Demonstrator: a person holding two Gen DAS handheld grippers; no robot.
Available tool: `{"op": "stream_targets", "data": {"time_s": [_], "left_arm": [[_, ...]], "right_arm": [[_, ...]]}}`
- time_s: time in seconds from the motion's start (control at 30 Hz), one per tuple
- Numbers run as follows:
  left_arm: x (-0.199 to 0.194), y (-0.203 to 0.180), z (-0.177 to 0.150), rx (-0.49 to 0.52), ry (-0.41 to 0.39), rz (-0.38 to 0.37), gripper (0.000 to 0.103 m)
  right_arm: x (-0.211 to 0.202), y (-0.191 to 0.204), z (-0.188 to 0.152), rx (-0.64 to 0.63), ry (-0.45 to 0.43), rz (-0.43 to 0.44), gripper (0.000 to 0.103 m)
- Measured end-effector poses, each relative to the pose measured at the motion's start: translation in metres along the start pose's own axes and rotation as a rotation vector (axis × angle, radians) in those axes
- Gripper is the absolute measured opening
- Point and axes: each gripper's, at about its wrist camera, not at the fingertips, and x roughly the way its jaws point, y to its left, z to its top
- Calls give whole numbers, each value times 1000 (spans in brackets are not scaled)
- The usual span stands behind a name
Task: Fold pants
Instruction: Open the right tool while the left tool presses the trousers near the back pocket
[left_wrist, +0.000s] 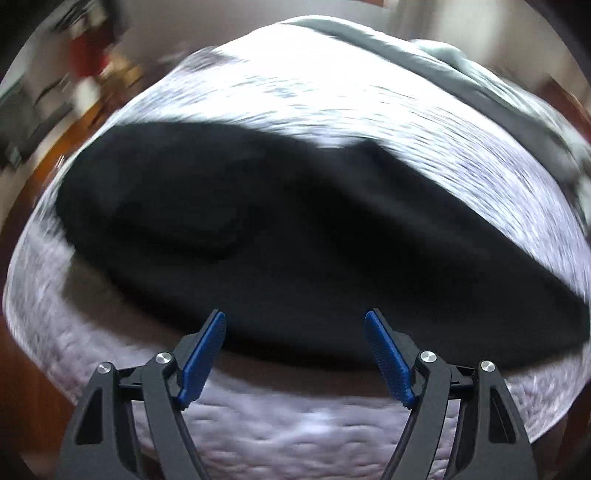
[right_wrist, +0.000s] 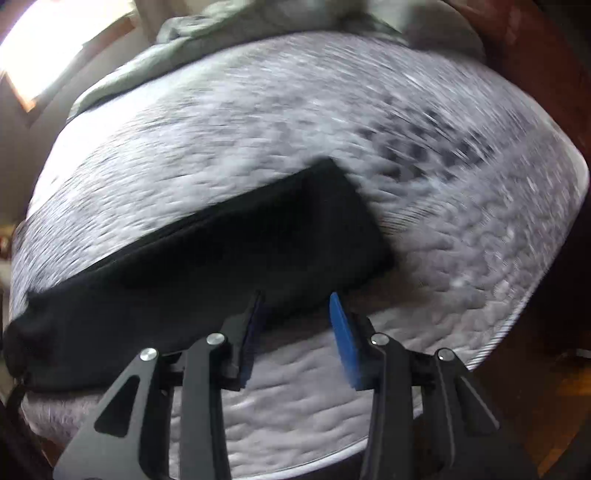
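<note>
The left gripper (left_wrist: 295, 321), its blue ribbed pads (left_wrist: 201, 360) spread wide and holding nothing, hangs over the near edge of the black fabric pants (left_wrist: 280, 236), which lie stretched lengthwise across a white quilted mattress (left_wrist: 295, 435). A rumpled grey-green blanket (left_wrist: 443, 59) sits at the far side of the bed. The right gripper (right_wrist: 295, 299) is also parted and empty, its tips at the near hem of the pants (right_wrist: 207, 266); the mattress (right_wrist: 295, 398) fills the view, with the blanket (right_wrist: 192, 33) beyond.
</note>
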Motion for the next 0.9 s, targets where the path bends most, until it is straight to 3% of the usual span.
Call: {"op": "stream_targets", "data": {"time_s": [0.13, 0.23, 0.37, 0.47, 0.57, 0.67, 0.9], "left_arm": [[7, 48, 6, -205, 40, -132, 76], [14, 67, 12, -304, 62, -229, 71], [25, 82, 17, -392, 92, -300, 69], [22, 92, 15, -456, 94, -340, 62], [19, 103, 11, -514, 83, -427, 56], [29, 121, 5, -600, 119, -494, 52], [34, 121, 5, -573, 115, -458, 50]], "right_arm": [[-4, 64, -10, -134, 3, 112, 46], [4, 110, -16, -214, 42, 162, 46], [9, 153, -31, -282, 74, 213, 46], [10, 167, -42, -309, 101, 212, 46], [14, 169, -50, -310, 124, 202, 46], [17, 165, -54, -287, 144, 204, 46], [24, 167, -59, -279, 167, 194, 46]]}}
